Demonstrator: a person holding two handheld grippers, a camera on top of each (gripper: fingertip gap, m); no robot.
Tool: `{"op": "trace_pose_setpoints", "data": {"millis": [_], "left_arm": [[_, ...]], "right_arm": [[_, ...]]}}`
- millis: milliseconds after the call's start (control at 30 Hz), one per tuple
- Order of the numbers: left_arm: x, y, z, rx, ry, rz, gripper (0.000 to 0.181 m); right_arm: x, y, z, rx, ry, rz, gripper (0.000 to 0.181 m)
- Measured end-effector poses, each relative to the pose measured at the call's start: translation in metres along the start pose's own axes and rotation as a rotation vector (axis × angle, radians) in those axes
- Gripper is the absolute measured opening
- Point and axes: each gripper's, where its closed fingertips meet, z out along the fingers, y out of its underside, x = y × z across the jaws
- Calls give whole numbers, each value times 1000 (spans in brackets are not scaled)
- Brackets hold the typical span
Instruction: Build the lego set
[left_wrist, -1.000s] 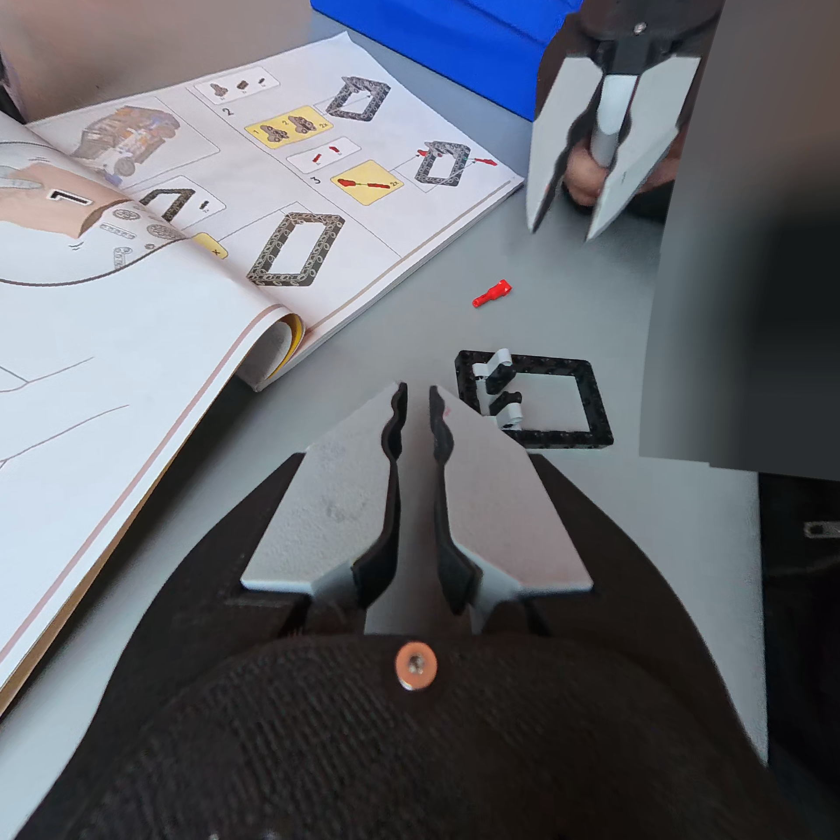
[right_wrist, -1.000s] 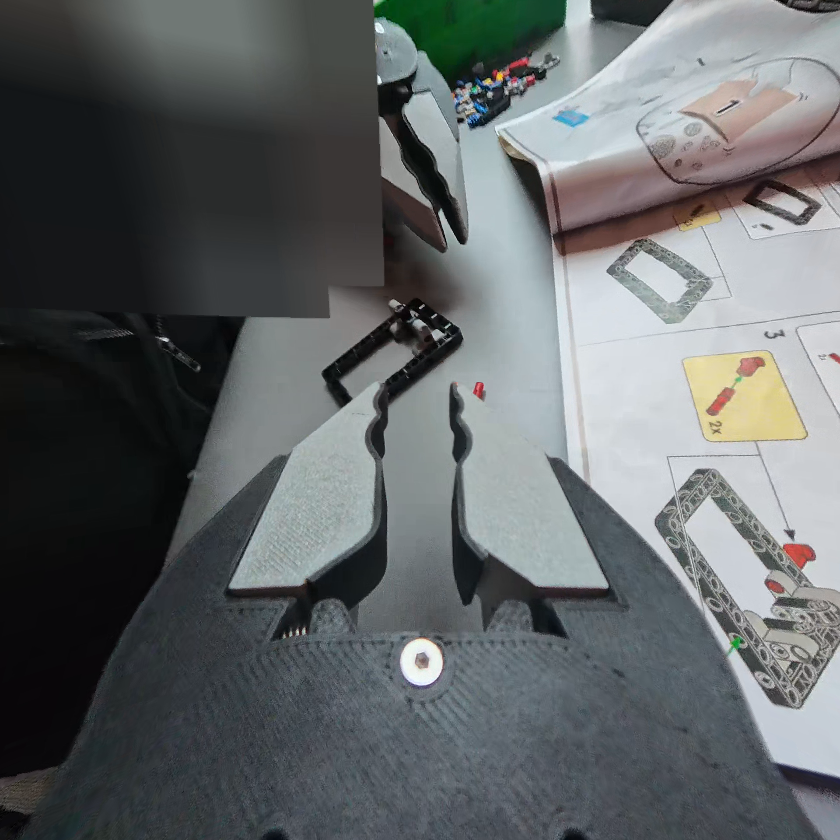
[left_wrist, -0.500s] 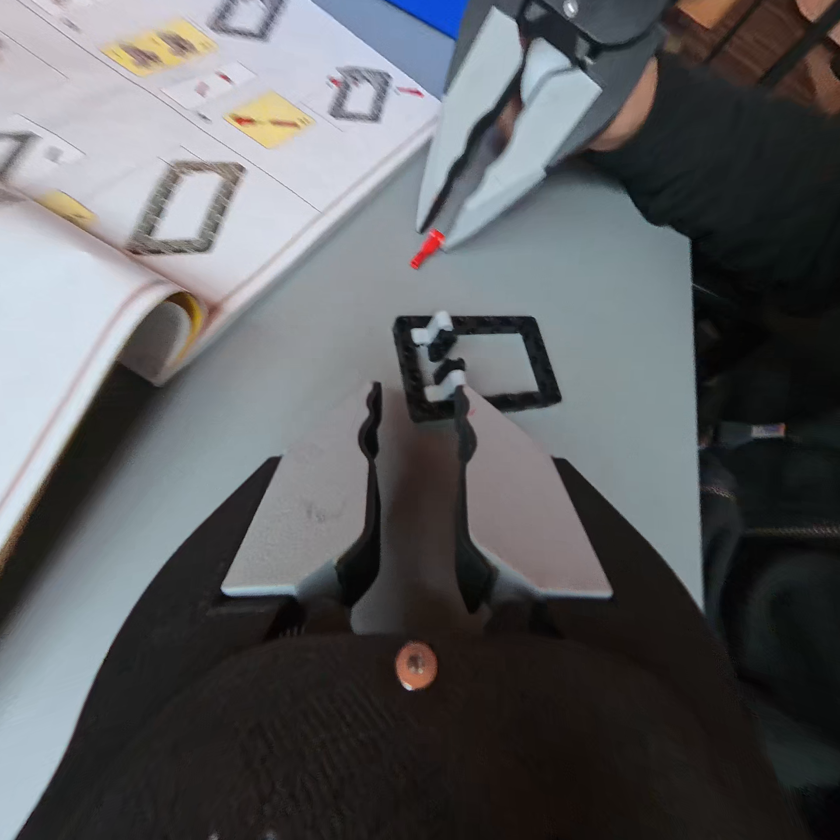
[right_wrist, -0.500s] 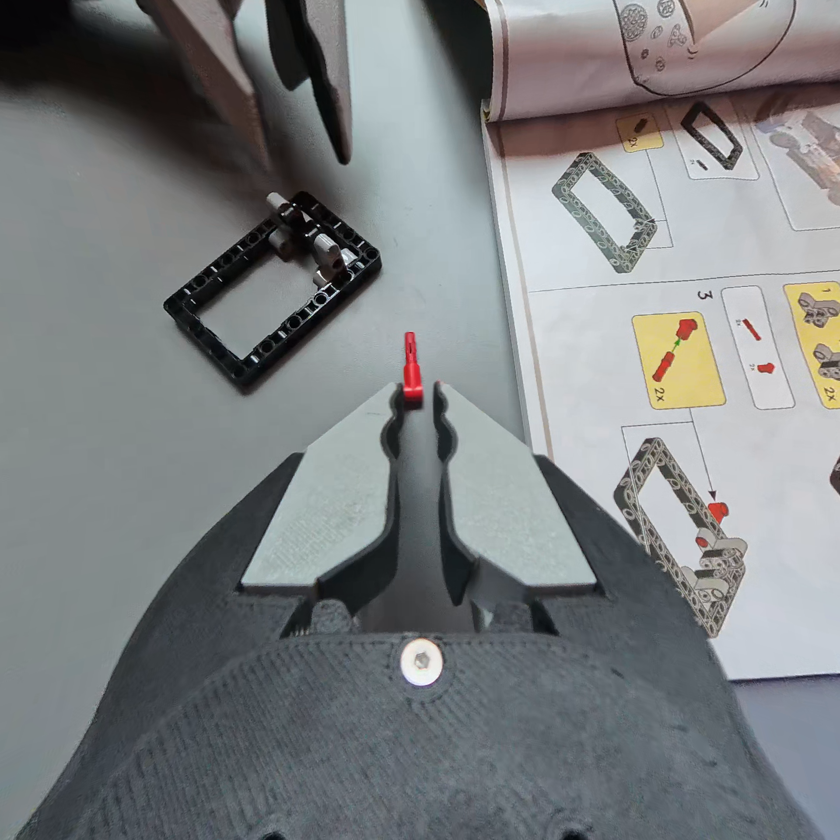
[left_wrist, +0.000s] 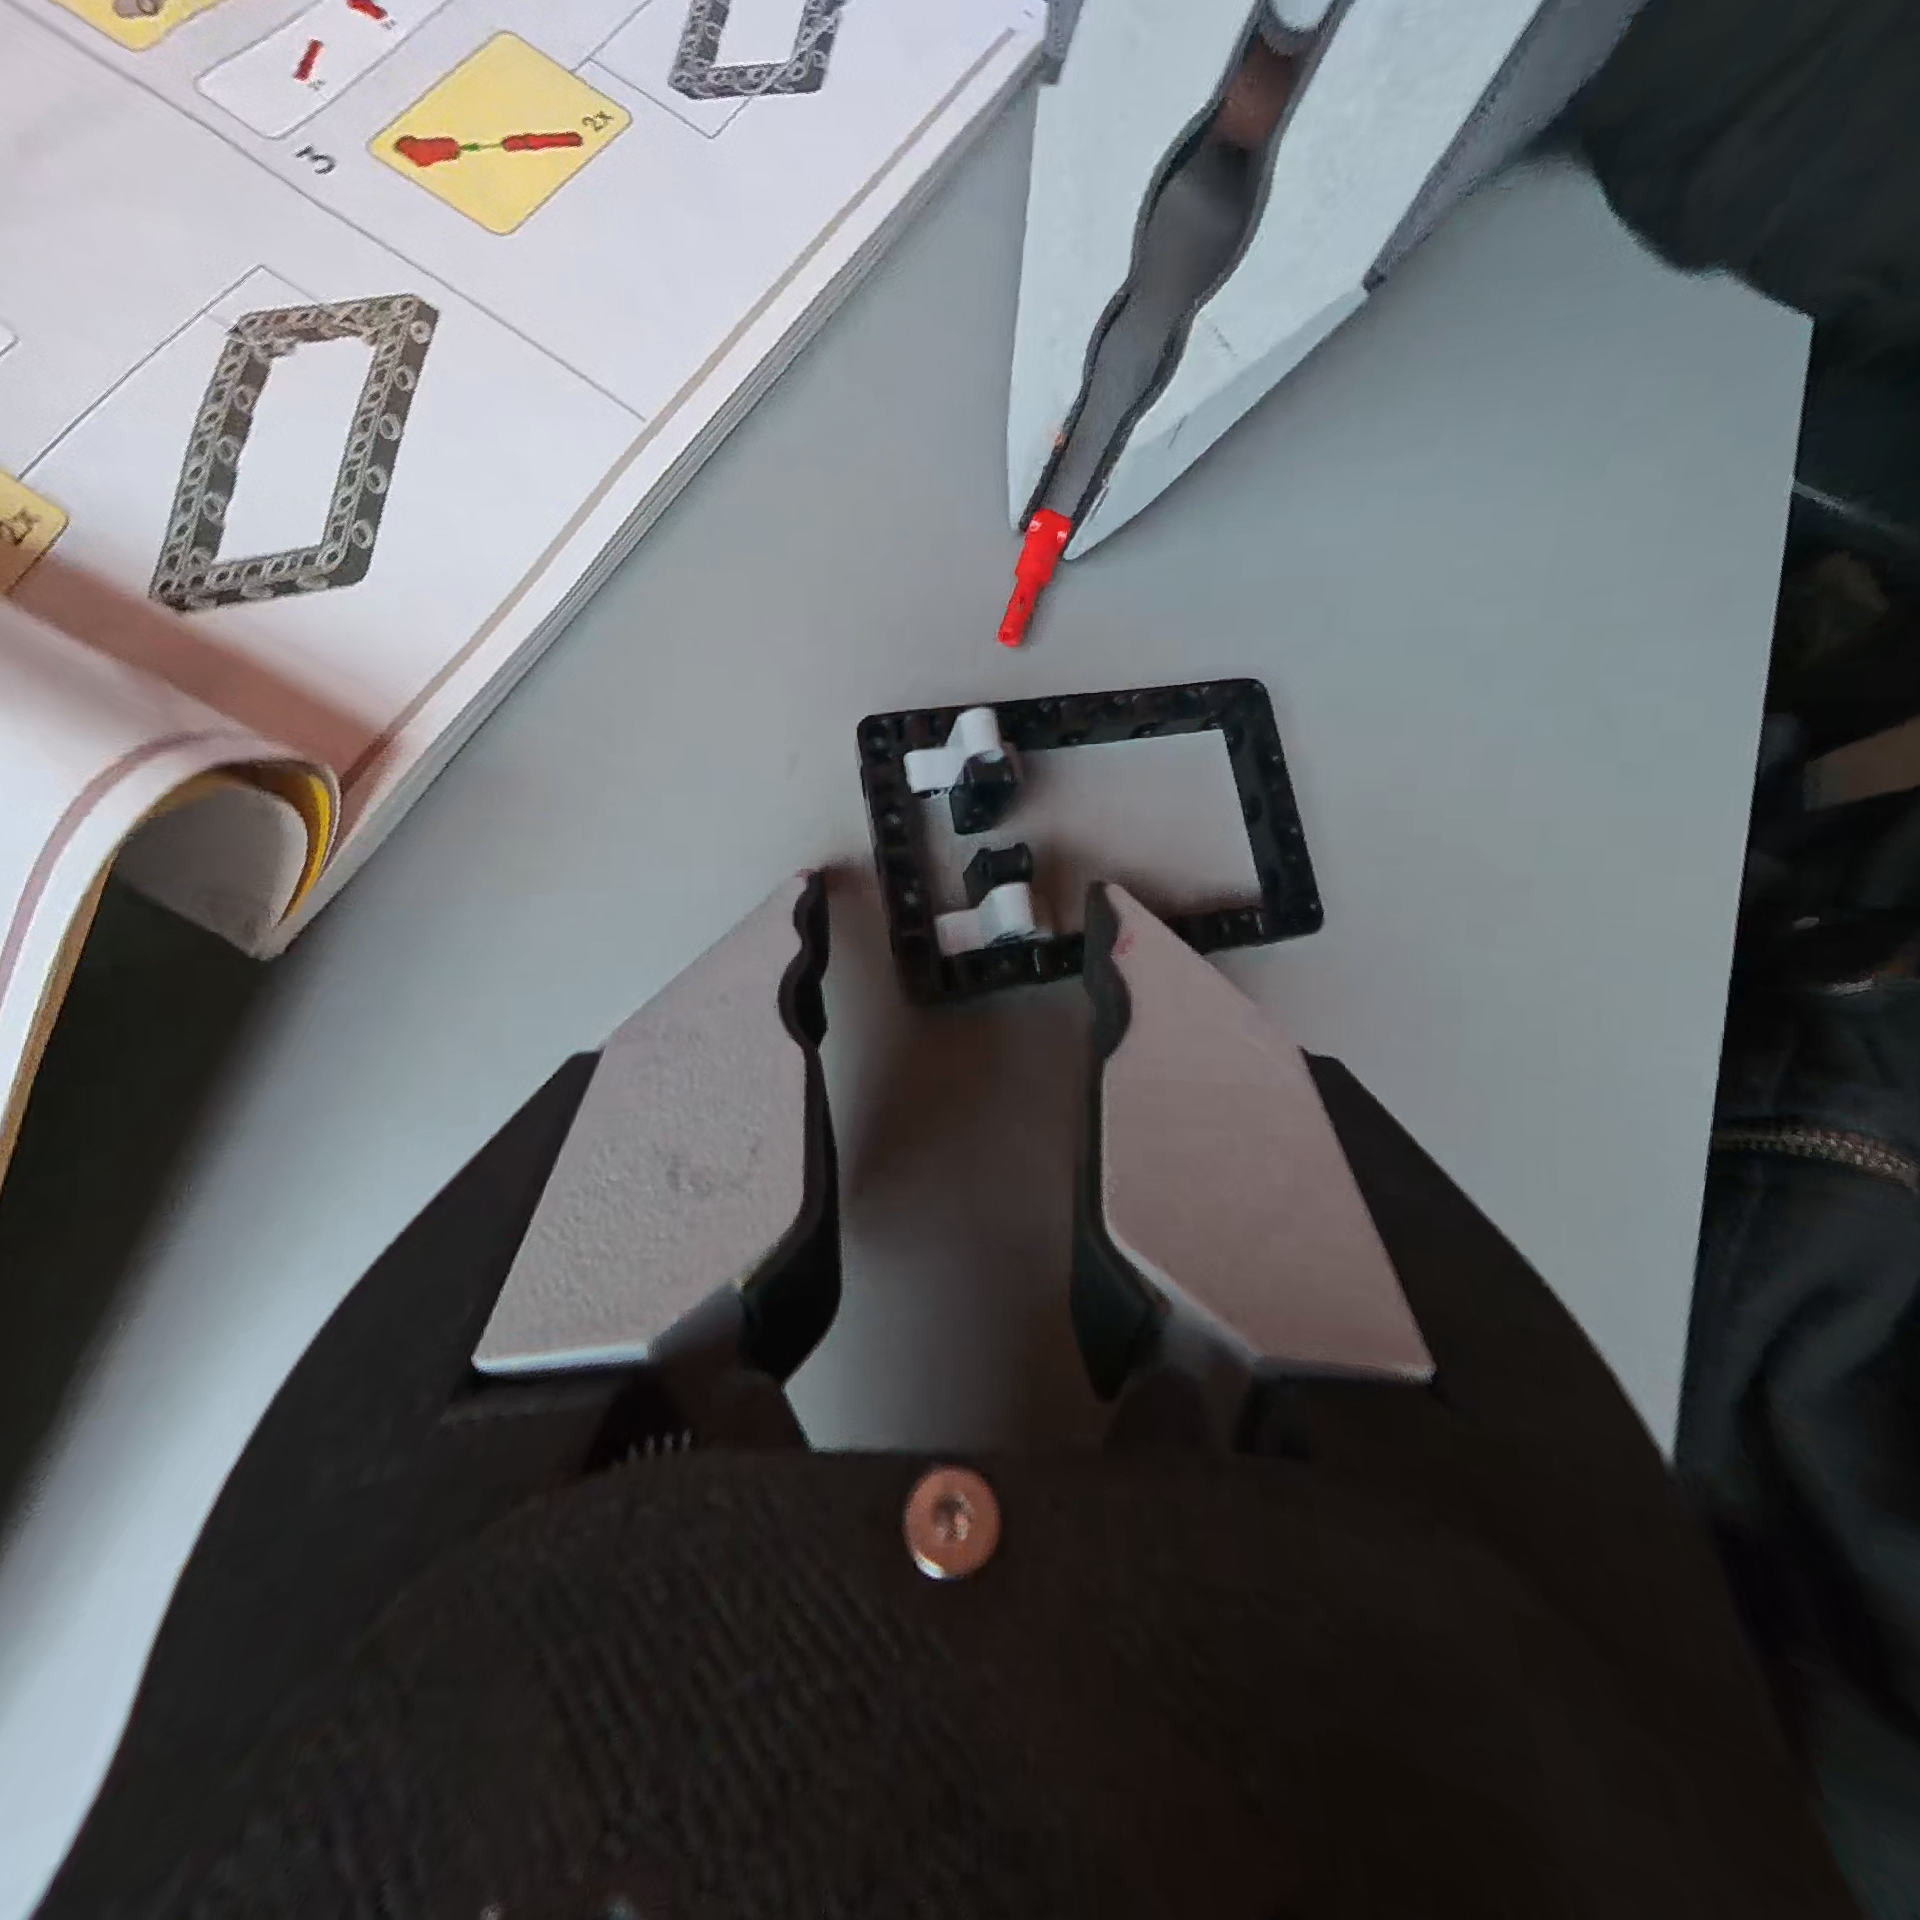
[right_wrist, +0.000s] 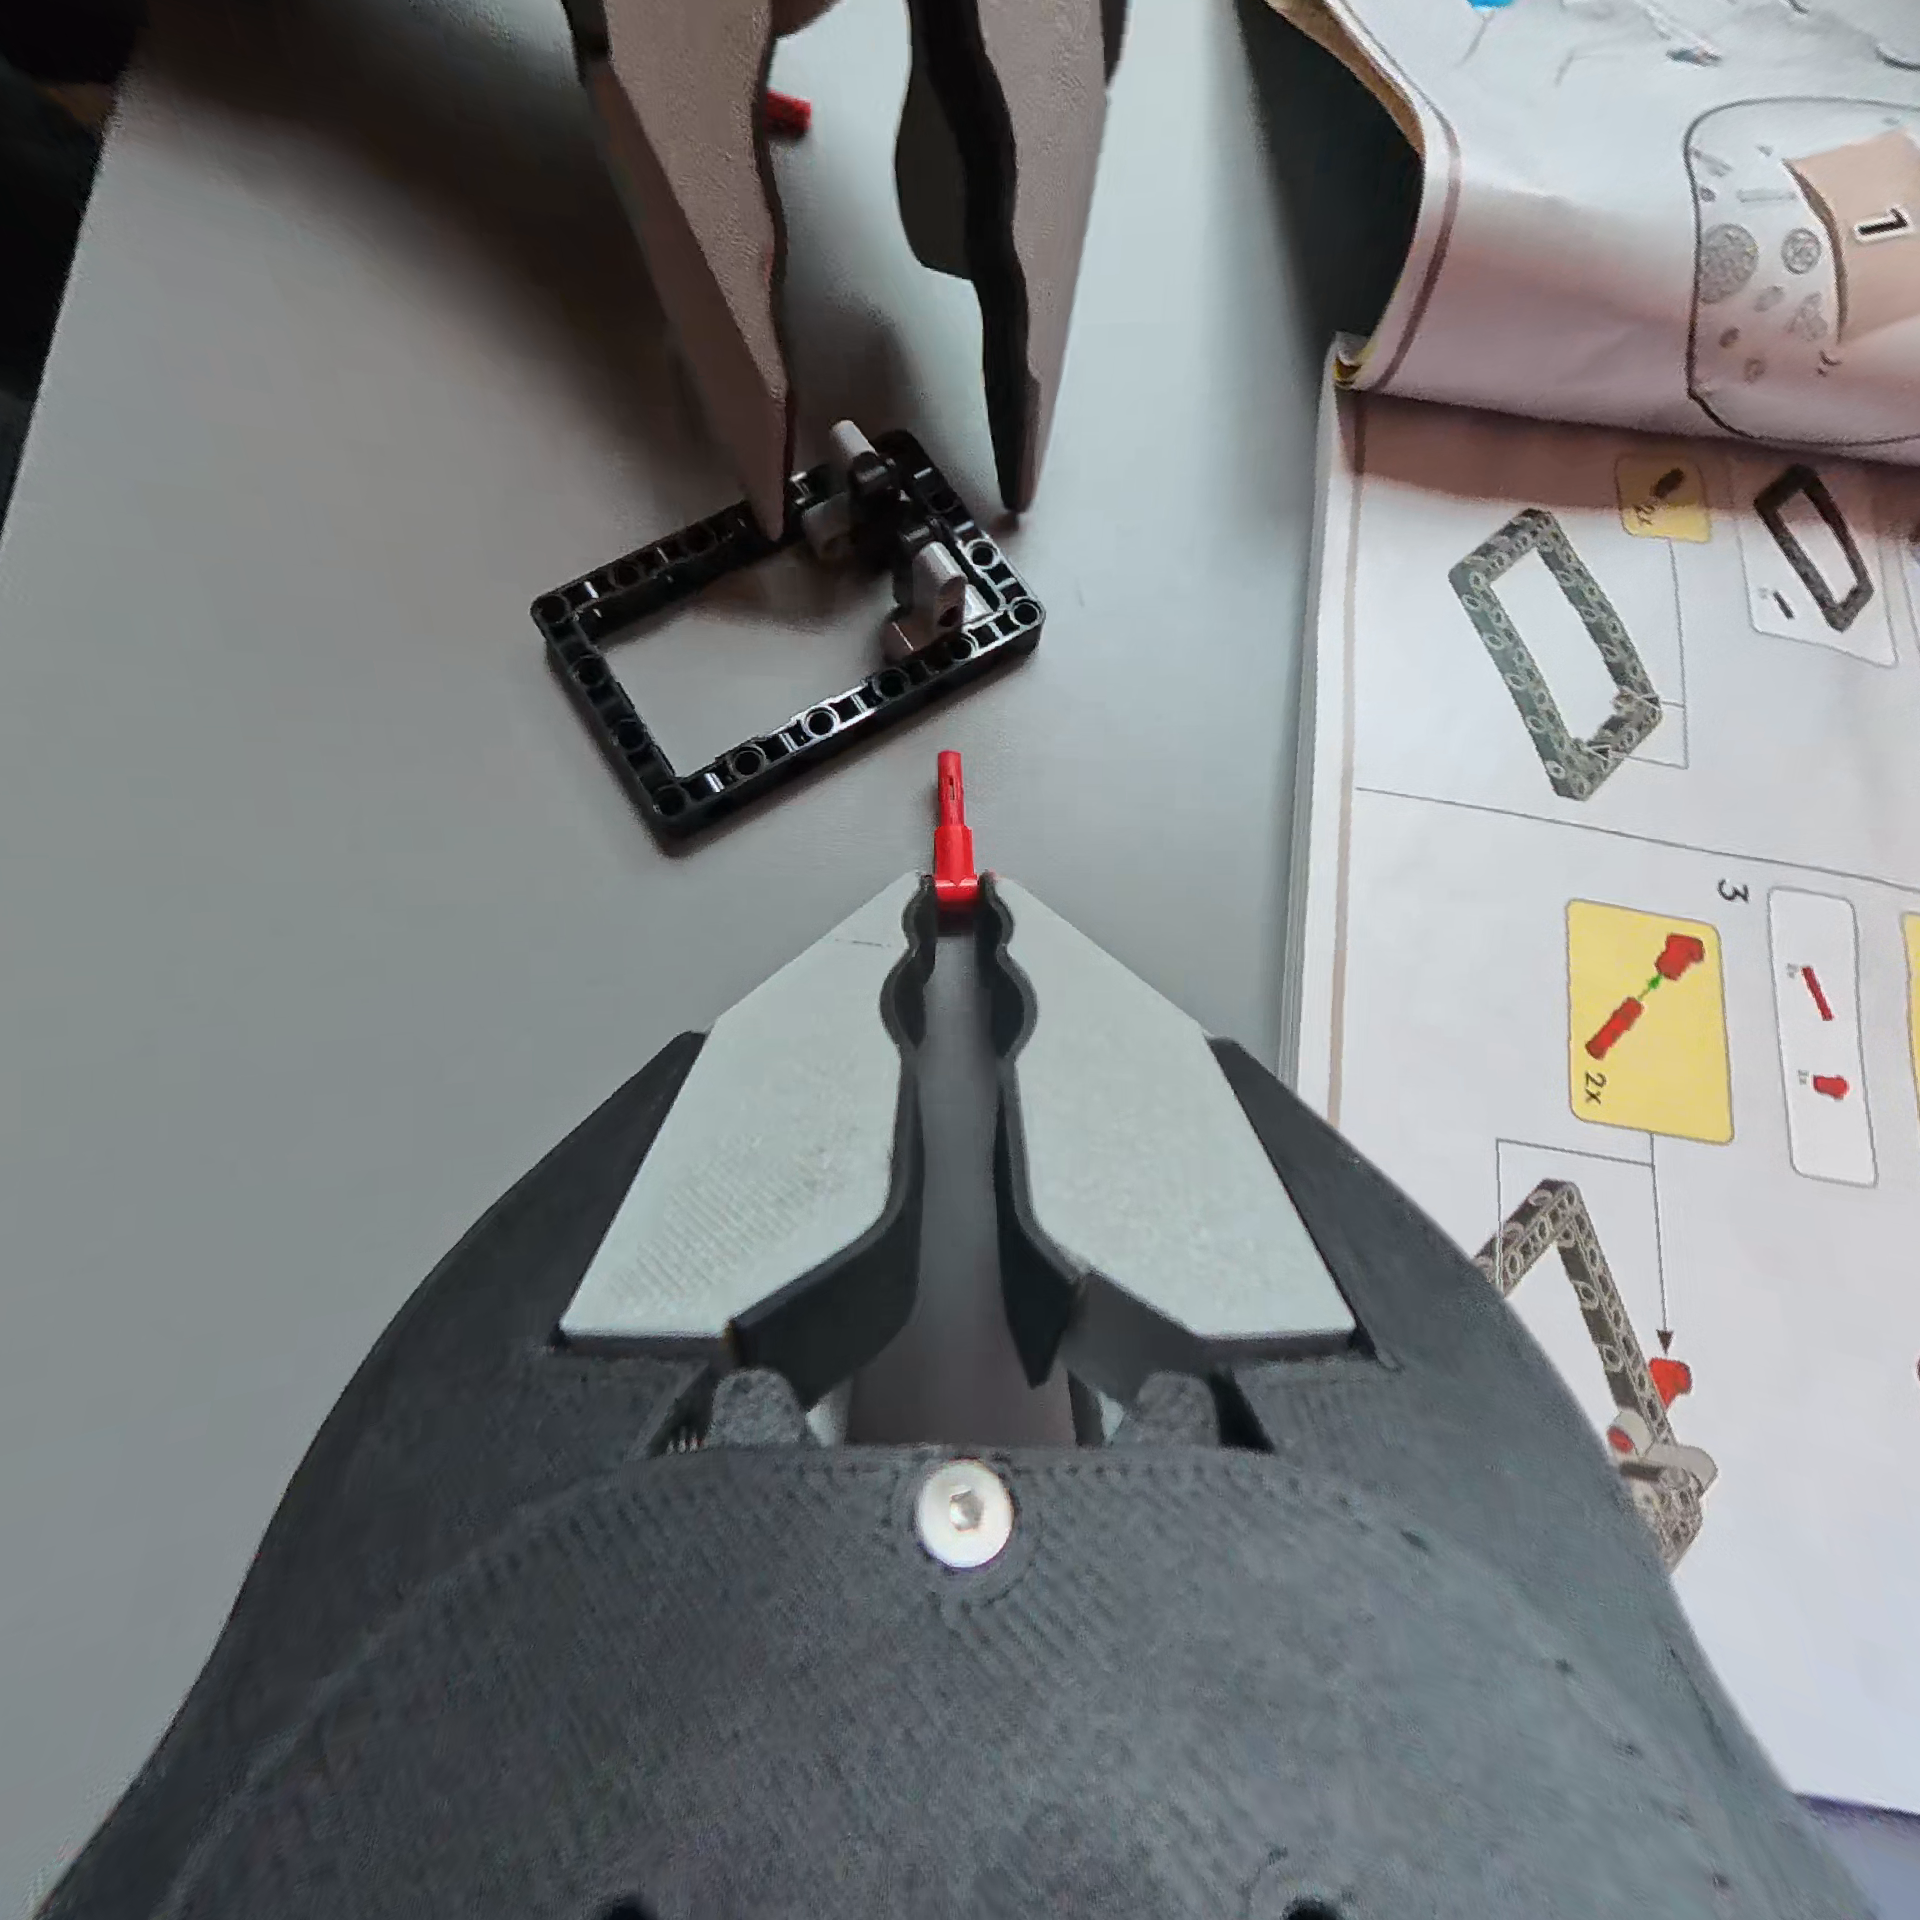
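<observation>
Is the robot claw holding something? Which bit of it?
Yes. The right gripper pinches the small red peg by its thick end; the thin end sticks out. The left gripper holds nothing.

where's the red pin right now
The red pin is pinched at the tips of the right hand-held gripper, pointing toward the black frame on the table, with the instruction booklet to its right.

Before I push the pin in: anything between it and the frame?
Nothing: bare table between red pin and black frame, clearest in the right wrist view.
</observation>
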Motion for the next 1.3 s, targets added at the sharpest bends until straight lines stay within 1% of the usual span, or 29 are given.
{"op": "trace_pose_setpoints", "data": {"millis": [33, 67, 133, 167, 200, 267, 300, 333, 400, 467, 500, 600, 667, 900, 1000, 1167, 1300], "left_arm": [[-3, 0, 1, -17, -4, 24, 37], [-4, -1, 2, -35, 4, 54, 34], [-9, -3, 2, -61, 10, 81, 41], [-12, -6, 0, -52, 3, 95, 47], [-13, -14, -4, -12, -13, 124, 45], [-9, -35, -14, 92, -66, 259, 36], [-6, -42, -16, 112, -106, 342, 27], [-4, -48, -16, 115, -149, 420, 21], [3, -55, -10, 108, -198, 536, 17], [6, -63, -5, 120, -230, 579, 14], [9, -67, -4, 140, -224, 588, 15], [22, -75, -5, 205, -201, 625, 14], [19, -76, -4, 198, -247, 660, 11], [23, -68, 4, 153, -281, 770, 1], [22, -66, 7, 134, -296, 781, 2], [19, -65, 10, 118, -293, 769, 8], [19, -63, 13, 104, -299, 786, 7]], "right_arm": [[-1, -1, 0, 8, -13, -4, 4], [0, -3, -1, 20, -18, -4, 4], [0, -8, -5, 65, -31, 4, 4], [-1, -11, -8, 89, -50, 19, 5], [-3, -14, -10, 112, -78, 49, 5], [-4, -18, -15, 146, -151, 150, 5], [-3, -20, -17, 168, -186, 212, 4], [-4, -23, -21, 195, -236, 282, 5], [-5, -33, -29, 265, -362, 430, 4], [-5, -38, -36, 314, -470, 555, 4], [-4, -38, -36, 323, -491, 598, 4], [-5, -37, -37, 321, -541, 655, 4], [-7, -39, -38, 319, -574, 667, 4], [-13, -36, -31, 281, -616, 704, 4], [-12, -33, -30, 268, -612, 717, 4], [-11, -29, -27, 246, -594, 719, 4], [-10, -27, -26, 235, -586, 724, 4]]}}
